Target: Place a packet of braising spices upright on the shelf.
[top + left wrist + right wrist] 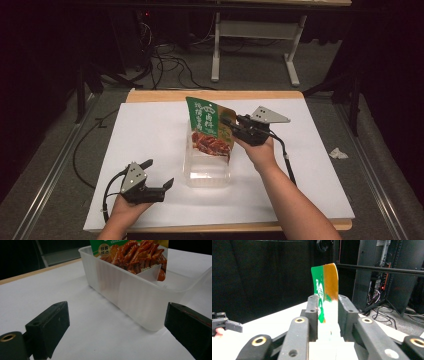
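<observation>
R gripper (pixel 229 125) pinches snack pouch (pixel 210 127) (standing in clear tub (pixel 207 172)).

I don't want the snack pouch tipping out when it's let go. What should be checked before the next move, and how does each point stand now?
1. Right gripper clamped on the snack pouch: ok.
2. Pouch bottom inside the clear plastic container: ok.
3. Pouch resting on the container floor: cannot tell.
4. Left gripper open, off the container: ok.
5. Container flat on the white table: ok.
</observation>
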